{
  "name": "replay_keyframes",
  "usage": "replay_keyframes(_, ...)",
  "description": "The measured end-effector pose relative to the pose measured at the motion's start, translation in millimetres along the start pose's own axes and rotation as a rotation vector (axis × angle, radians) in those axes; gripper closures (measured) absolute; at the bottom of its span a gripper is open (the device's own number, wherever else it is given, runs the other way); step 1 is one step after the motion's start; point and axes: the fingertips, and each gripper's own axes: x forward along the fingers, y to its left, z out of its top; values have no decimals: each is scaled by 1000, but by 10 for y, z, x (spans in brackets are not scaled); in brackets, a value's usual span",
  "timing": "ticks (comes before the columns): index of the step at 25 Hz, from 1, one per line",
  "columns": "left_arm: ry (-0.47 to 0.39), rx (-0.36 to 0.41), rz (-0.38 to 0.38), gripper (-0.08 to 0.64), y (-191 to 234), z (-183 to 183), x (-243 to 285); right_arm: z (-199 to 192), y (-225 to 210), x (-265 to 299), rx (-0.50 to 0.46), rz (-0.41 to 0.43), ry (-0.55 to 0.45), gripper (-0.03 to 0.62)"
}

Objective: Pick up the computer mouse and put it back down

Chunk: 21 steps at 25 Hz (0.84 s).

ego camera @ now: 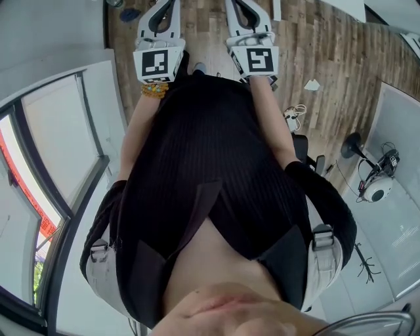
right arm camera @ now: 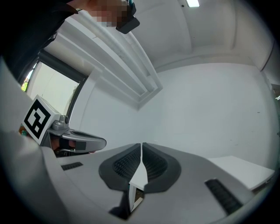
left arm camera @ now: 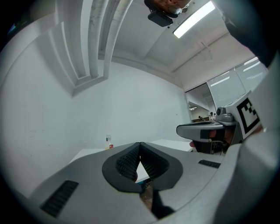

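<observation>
No computer mouse shows in any view. In the head view I look down a person's black top, with both grippers held out level at the top edge. The left gripper (ego camera: 162, 13) sits left of the right gripper (ego camera: 248, 14), each with its marker cube. In the left gripper view the ribbed pads (left arm camera: 127, 162) meet at their tips with nothing between them. The right gripper's pads (right arm camera: 153, 164) also stand together, empty. Each gripper shows in the other's view: the right gripper (left arm camera: 205, 130) and the left gripper (right arm camera: 78, 141).
Beyond the left gripper a white table (left arm camera: 175, 143) carries a small bottle (left arm camera: 108, 142) against a white wall. A white table corner (right arm camera: 245, 171) is at the right. Below are a wooden floor (ego camera: 328, 52), a window (ego camera: 39, 197), cables (ego camera: 295, 115) and a dark stand (ego camera: 351, 147).
</observation>
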Motion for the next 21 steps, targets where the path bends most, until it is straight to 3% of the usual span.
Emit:
replay_keyframes(10, 18, -2, -3, 548, 94, -83, -98, -1, 237, 70, 76, -1, -10, 557)
replay_keyframes(21, 37, 8, -24, 546, 20, -158, -105, -80, 154, -14, 63, -24, -5, 558)
